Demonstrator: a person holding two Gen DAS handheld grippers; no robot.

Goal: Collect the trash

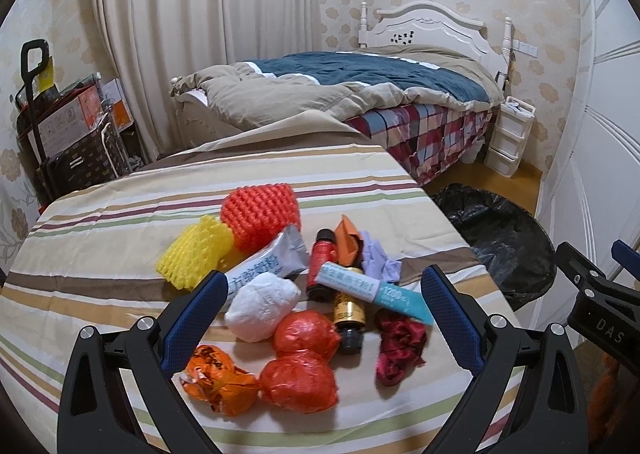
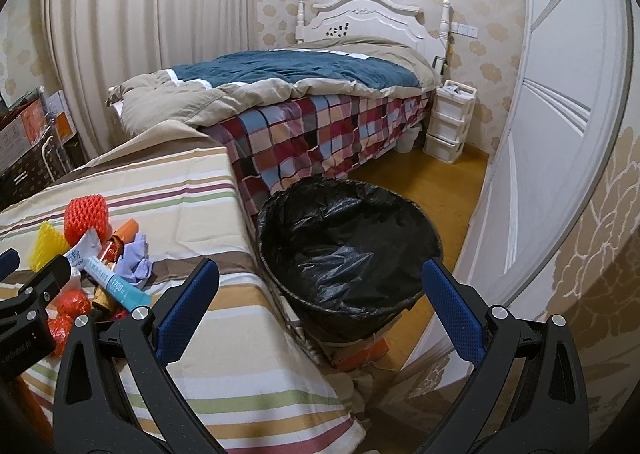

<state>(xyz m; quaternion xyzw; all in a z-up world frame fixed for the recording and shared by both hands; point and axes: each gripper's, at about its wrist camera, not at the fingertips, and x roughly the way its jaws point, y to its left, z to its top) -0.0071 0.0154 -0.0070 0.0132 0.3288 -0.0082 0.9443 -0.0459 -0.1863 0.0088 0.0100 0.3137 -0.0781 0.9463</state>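
Left tool point(image 1: 322, 290): fingers spread wide apart, gripping nothing, hovering above a heap of trash on the counter point(image 1: 100, 221), which is draped in a striped cloth; right tool point(image 2: 320, 286): fingers likewise wide apart and empty, held over the edge of the counter and pointing toward the bin point(image 2: 348, 250). Trash, all lying close together: an orange foam net point(image 1: 260, 219) touching a yellow foam net point(image 1: 196, 256); a grey packet point(image 1: 272, 260); a white paper wad point(image 1: 262, 304); two red plastic balls point(image 1: 306, 334) side by side; an orange crumpled wrapper point(image 1: 220, 378); a red bottle point(image 1: 322, 266); a brown bottle point(image 1: 348, 312) beneath a white and teal tube point(image 1: 372, 290); a purple glove point(image 1: 378, 260); a dark red wrapper point(image 1: 398, 346). The bin, lined with a black bag, stands on the floor just beside the counter; a bed point(image 2: 288, 89) lies beyond it.
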